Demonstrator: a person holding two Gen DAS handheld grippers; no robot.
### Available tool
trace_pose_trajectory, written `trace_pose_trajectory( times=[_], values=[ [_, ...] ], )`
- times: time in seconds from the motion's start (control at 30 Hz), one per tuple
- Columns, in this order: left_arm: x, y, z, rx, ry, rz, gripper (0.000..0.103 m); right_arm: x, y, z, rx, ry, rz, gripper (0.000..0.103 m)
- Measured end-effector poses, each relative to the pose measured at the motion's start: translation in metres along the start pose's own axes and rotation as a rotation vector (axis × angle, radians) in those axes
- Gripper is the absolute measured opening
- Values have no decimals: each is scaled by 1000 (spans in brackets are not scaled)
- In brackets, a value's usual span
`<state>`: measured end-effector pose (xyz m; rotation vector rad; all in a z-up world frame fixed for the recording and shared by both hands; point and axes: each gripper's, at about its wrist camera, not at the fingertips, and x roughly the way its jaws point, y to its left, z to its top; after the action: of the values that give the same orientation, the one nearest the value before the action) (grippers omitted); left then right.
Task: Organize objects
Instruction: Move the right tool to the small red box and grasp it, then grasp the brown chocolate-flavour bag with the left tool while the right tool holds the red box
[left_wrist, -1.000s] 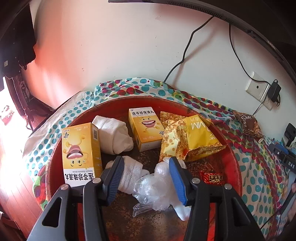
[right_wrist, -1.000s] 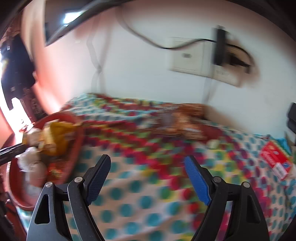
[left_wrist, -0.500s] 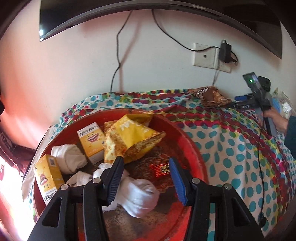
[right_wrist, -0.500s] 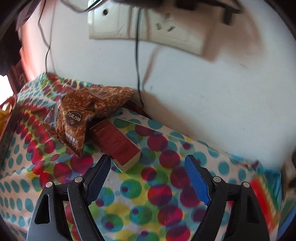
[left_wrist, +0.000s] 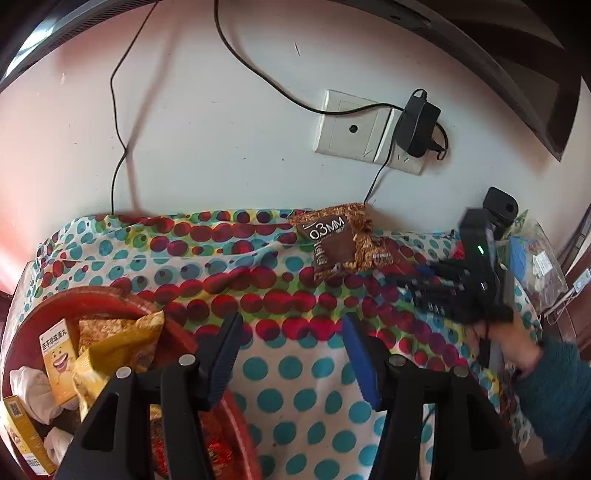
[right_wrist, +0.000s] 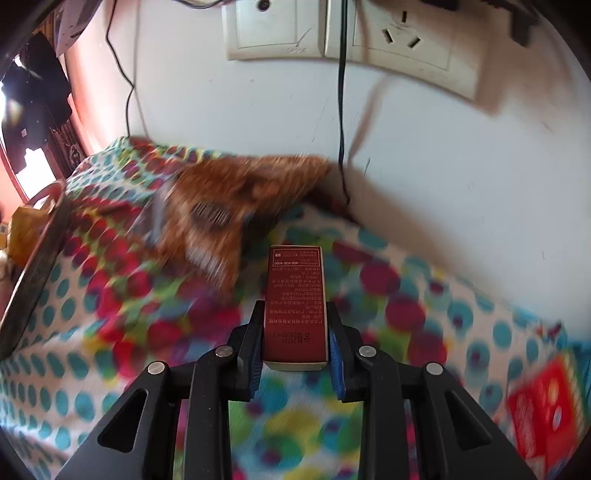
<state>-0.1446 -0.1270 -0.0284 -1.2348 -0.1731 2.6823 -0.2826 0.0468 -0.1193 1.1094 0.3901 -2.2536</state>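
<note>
My right gripper (right_wrist: 295, 312) is shut on a dark red box (right_wrist: 295, 291), held lengthwise between the pads just above the dotted cloth (right_wrist: 110, 332). A brown snack bag (right_wrist: 236, 206) lies blurred beyond it, against the wall. In the left wrist view the same bag (left_wrist: 332, 240) lies at the back, and a hand (left_wrist: 517, 354) holds the blurred right gripper (left_wrist: 424, 280) to its right. My left gripper (left_wrist: 290, 325) hovers over the cloth, its jaws opening with nothing between them. The red tray (left_wrist: 177, 332) at lower left holds yellow boxes (left_wrist: 59, 362), a yellow bag (left_wrist: 110, 350) and white cloth rolls (left_wrist: 29, 391).
A wall socket (left_wrist: 354, 129) with a black charger (left_wrist: 419, 125) and hanging cables (left_wrist: 118, 147) sit above the table's back edge. A bright red pack (right_wrist: 546, 410) lies at the right. Clear plastic packets (left_wrist: 535, 254) crowd the far right corner.
My right gripper has closed on the dark red box that lay beside the brown bag. The left gripper has swung right, off the tray and over the cloth, and its jaws have widened.
</note>
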Motion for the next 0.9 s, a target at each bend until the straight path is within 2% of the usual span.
trace_pose_trajectory(
  times=[0.13,0.27,0.4,0.53,0.77,0.9],
  values=[
    [40,-24,29,-50,44,-41,64,-31,15,-37,36,-1,19,27],
    [80,-55,53,3,130,-43,64,-52,24,-68,63,8,53,28],
    [115,-79,79,22,196,12,65,-61,33,-84,69,-21,62,28],
    [140,-98,97,30,236,89,65,-61,39,-85,53,-21,53,29],
    [173,-128,102,140,294,206,65,-65,26,-86,85,-26,96,29],
    [187,-123,98,123,300,308,65,-65,24,-86,99,-28,114,29]
  ],
)
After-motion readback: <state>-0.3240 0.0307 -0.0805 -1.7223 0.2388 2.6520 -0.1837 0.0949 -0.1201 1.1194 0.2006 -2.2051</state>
